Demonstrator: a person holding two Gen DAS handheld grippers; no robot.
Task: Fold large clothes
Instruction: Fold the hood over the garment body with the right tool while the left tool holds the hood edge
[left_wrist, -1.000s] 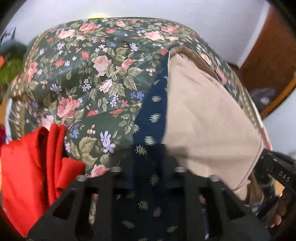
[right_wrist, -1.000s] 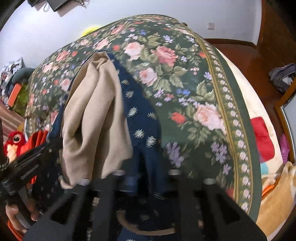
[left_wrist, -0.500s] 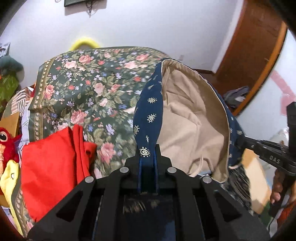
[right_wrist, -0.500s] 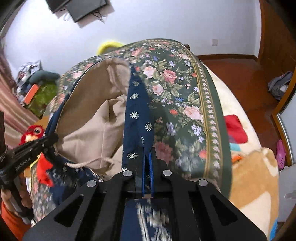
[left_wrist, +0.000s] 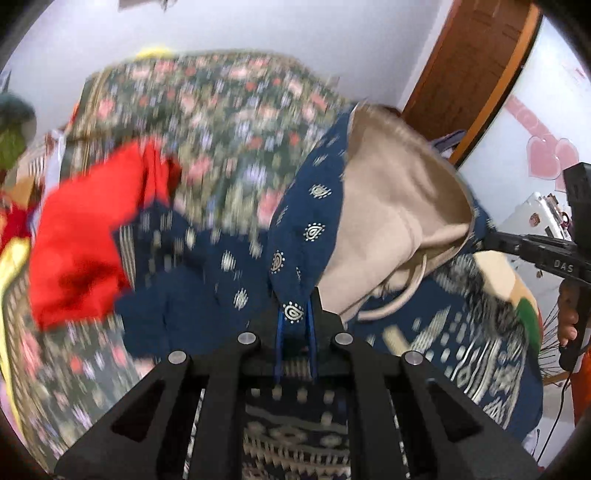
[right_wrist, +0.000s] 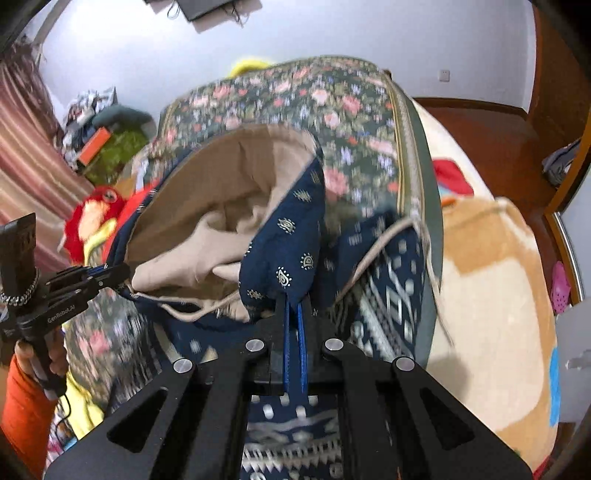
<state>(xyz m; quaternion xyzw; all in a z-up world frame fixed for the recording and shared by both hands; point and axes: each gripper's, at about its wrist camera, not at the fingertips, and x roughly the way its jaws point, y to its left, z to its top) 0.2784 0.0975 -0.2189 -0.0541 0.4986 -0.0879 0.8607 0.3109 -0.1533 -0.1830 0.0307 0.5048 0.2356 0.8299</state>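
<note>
Bedroom setting: a bed under a floral cover fills the background of both views, much of it motion-blurred. At far left a red cloth lies bunched on the cover. Next to it, toward the middle, hangs the task item, a navy patterned garment with a tan lining and a drawstring; it is held up above the bed, its lower part draping loosely down.

Left gripper: jaws closed on the garment's navy edge. Right gripper: jaws likewise closed on the navy edge, well apart from the left. The opening sags between them, lining exposed.

Assessment: no fold is visible yet. Folding appears at an early stage; spreading flat and all creases remain.
</note>
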